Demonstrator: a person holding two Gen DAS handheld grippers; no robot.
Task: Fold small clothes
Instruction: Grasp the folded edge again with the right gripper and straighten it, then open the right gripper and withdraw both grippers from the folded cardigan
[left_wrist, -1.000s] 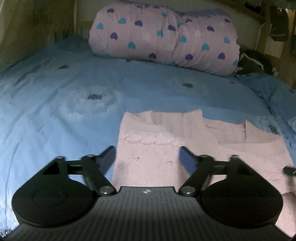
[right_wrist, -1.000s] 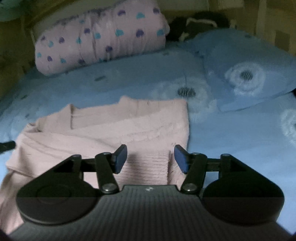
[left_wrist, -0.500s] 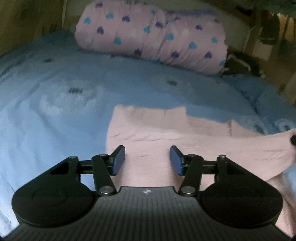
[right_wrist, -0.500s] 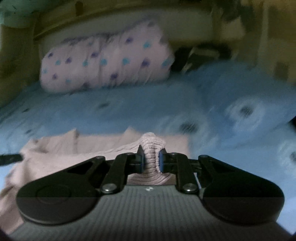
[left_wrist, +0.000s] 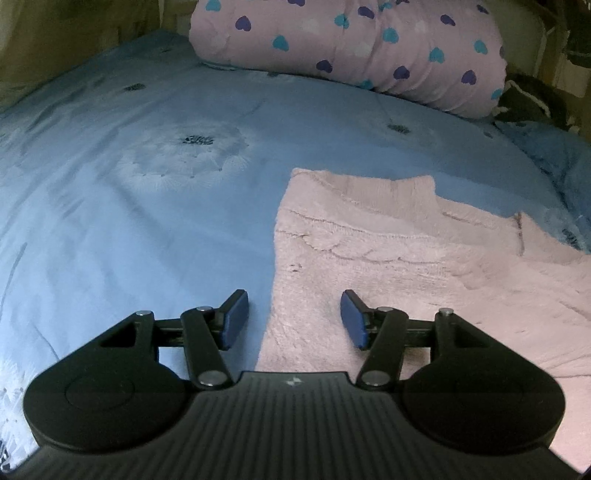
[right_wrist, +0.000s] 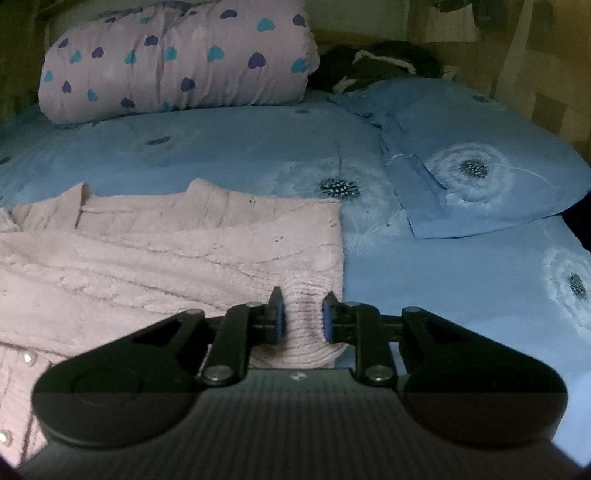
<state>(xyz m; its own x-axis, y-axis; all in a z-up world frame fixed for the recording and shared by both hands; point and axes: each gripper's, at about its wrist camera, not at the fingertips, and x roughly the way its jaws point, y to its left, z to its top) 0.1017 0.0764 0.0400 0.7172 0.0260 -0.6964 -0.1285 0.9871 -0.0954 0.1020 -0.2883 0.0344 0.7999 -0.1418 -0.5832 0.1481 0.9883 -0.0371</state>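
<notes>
My pink knit sweater (left_wrist: 424, 266) lies flat on the bed (left_wrist: 147, 221), spread over the blue dandelion-print sheet. It is fuzzy, pale pink, with wavy cable-like rows across it and a ribbed collar at the far edge. In the right wrist view a ribbed cuff or hem lies nearest me, and small pale buttons show at the lower left.

My left gripper (left_wrist: 293, 319) hangs with its blue pads wide apart, straddling the sweater's left edge: one pad over the sheet, the other over the knit. My right gripper (right_wrist: 302, 317) has its pads partly closed around a raised bunch of the ribbed fabric; whether they actually pinch it I cannot tell.

A rolled heart-print quilt (right_wrist: 177, 62) lies at the head of the bed, and a blue pillow (right_wrist: 480, 155) sits to the right.
</notes>
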